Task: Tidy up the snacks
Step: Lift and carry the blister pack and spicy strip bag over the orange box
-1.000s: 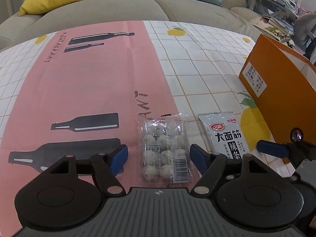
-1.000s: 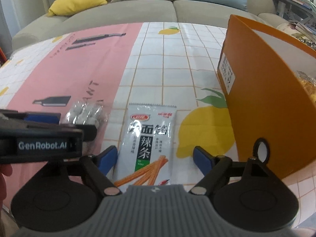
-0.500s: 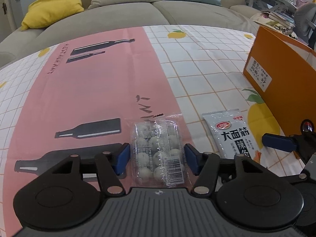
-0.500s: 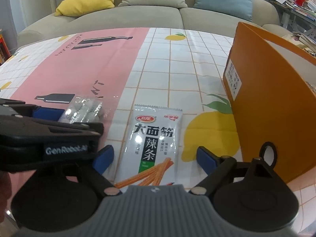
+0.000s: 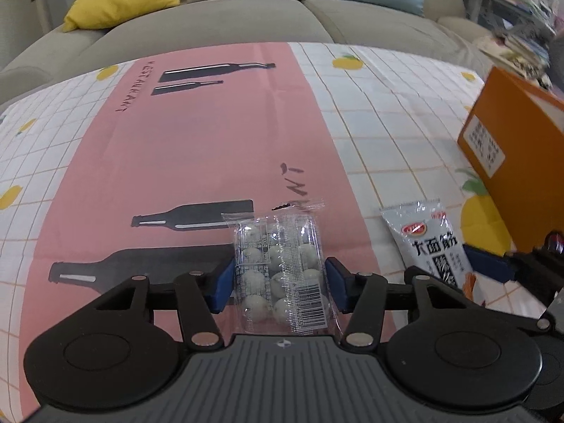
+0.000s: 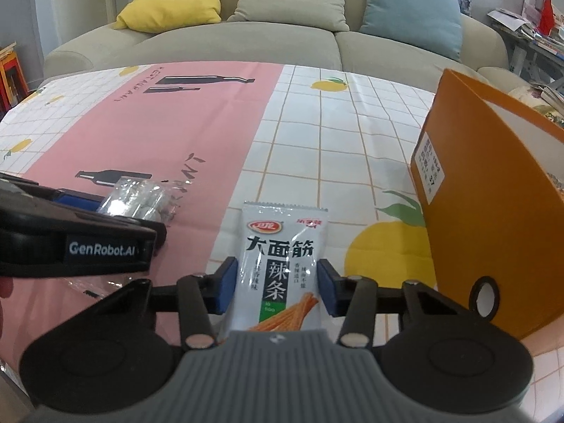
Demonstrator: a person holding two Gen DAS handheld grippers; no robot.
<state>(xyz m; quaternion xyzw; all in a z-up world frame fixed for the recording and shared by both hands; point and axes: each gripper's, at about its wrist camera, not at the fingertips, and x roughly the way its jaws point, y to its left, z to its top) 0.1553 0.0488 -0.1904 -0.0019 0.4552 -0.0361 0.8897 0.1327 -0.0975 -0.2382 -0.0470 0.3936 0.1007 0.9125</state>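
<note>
Left gripper [image 5: 278, 283] had just closed on the crinkly, light candy pack [image 5: 280, 269]; right gripper [image 6: 274, 287] likewise on the limp strip pouch [image 6: 280, 264], both gripped mid-width.

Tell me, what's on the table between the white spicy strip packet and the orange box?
Nothing but tablecloth: the right wrist view shows only its printed lemon between the spicy strip packet and the orange box.

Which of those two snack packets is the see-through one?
The clear packet of white balls, between the left gripper pads. The other, the white spicy-strip packet, is opaque and printed.
</note>
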